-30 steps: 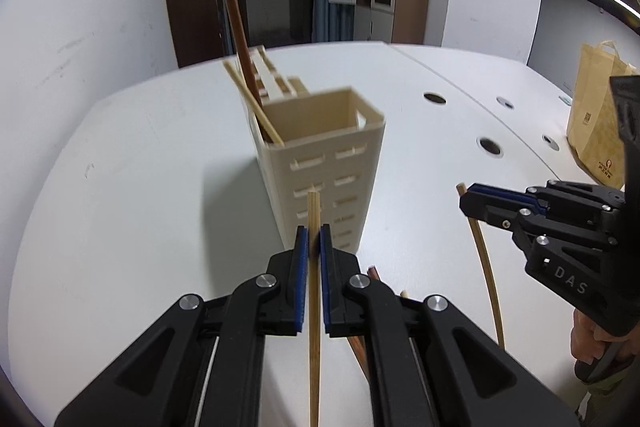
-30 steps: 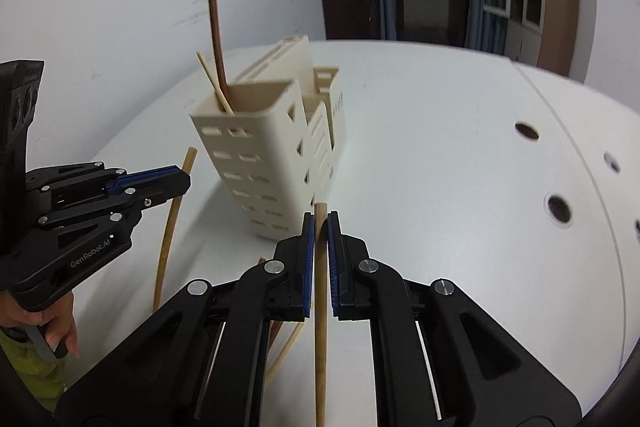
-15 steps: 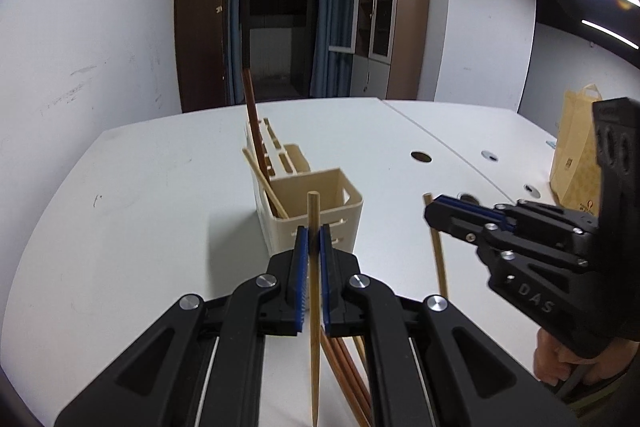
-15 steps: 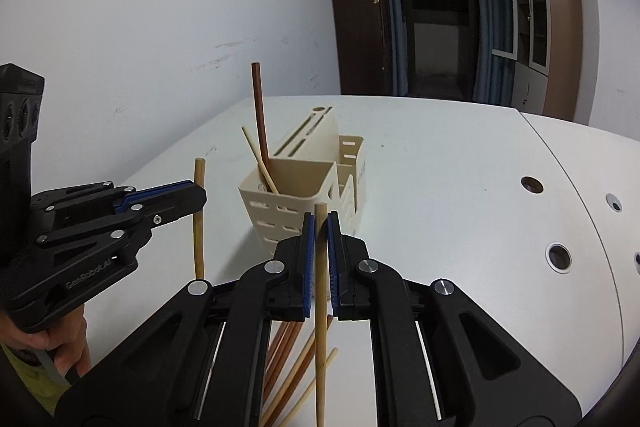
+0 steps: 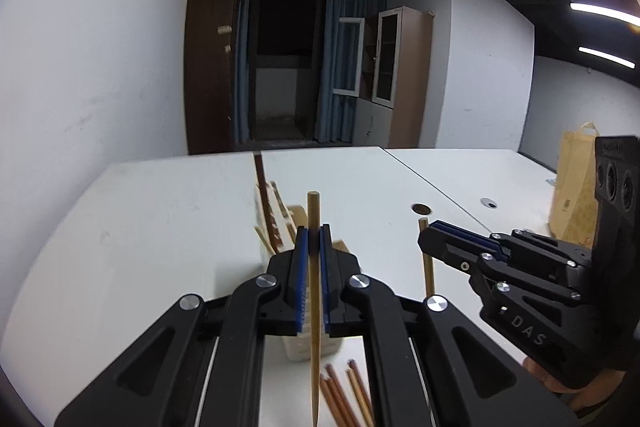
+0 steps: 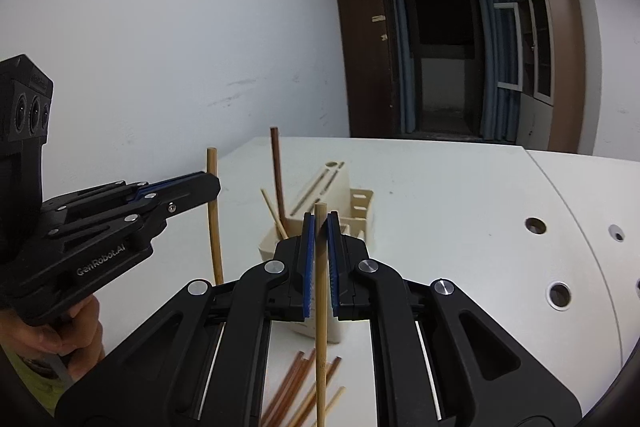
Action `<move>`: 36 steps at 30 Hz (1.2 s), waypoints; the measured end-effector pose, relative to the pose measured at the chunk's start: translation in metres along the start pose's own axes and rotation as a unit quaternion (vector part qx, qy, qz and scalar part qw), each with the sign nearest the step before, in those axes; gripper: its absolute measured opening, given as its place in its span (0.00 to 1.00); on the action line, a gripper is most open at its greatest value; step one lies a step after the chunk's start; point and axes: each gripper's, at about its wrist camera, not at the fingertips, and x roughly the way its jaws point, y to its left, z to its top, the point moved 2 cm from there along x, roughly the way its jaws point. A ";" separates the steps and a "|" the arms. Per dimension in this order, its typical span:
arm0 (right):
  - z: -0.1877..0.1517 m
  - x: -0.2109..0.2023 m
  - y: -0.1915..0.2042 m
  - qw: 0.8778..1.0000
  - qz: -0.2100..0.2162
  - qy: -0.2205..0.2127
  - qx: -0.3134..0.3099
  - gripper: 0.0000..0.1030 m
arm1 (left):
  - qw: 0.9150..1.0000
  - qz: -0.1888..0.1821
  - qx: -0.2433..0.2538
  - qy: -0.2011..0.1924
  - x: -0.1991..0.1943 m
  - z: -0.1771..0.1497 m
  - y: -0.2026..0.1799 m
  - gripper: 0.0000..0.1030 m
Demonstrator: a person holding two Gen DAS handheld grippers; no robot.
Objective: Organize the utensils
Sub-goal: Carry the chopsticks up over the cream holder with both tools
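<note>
My left gripper (image 5: 314,231) is shut on a light bamboo chopstick (image 5: 314,307) held upright, above and in front of the cream utensil holder (image 5: 296,349). My right gripper (image 6: 320,219) is shut on another bamboo chopstick (image 6: 320,327), also upright. Each gripper shows in the other's view: the right gripper (image 5: 426,239) at the right, the left gripper (image 6: 212,183) at the left. The holder (image 6: 356,211) has a dark brown chopstick (image 6: 277,175) and a light one (image 6: 272,213) standing in its near compartment. Several loose chopsticks (image 6: 304,391) lie on the white table before the holder.
A brown paper bag (image 5: 572,187) stands on the table at the far right. Round cable holes (image 6: 535,225) dot the right side of the white table (image 6: 440,187). A white wall runs along the left; a dark doorway and cabinet lie beyond. A hand (image 6: 52,339) grips the left tool.
Both grippers have risen with their chopsticks and tilted up towards level, so the holder has dropped low in both views and the room beyond has come into sight.
</note>
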 end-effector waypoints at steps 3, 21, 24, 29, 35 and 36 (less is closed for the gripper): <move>0.012 0.001 -0.002 1.000 -0.002 -0.018 0.002 0.06 | 1.000 -0.005 0.004 -0.026 -0.011 0.011 -0.002 0.06; 0.044 0.000 -0.003 0.994 0.013 -0.107 -0.014 0.06 | 0.991 0.009 -0.009 -0.137 -0.043 0.036 0.006 0.06; 0.050 -0.010 -0.001 0.990 0.022 -0.137 -0.014 0.06 | 0.984 0.026 -0.006 -0.177 -0.056 0.039 0.004 0.06; 0.057 -0.022 -0.002 0.982 0.036 -0.188 -0.010 0.06 | 0.972 0.037 -0.001 -0.231 -0.071 0.041 -0.002 0.06; 0.065 -0.038 -0.012 0.962 0.044 -0.268 0.002 0.06 | 0.955 0.038 -0.012 -0.295 -0.090 0.039 -0.006 0.06; 0.065 -0.040 -0.013 0.960 0.044 -0.277 0.002 0.06 | 0.953 0.037 -0.010 -0.300 -0.092 0.038 -0.007 0.06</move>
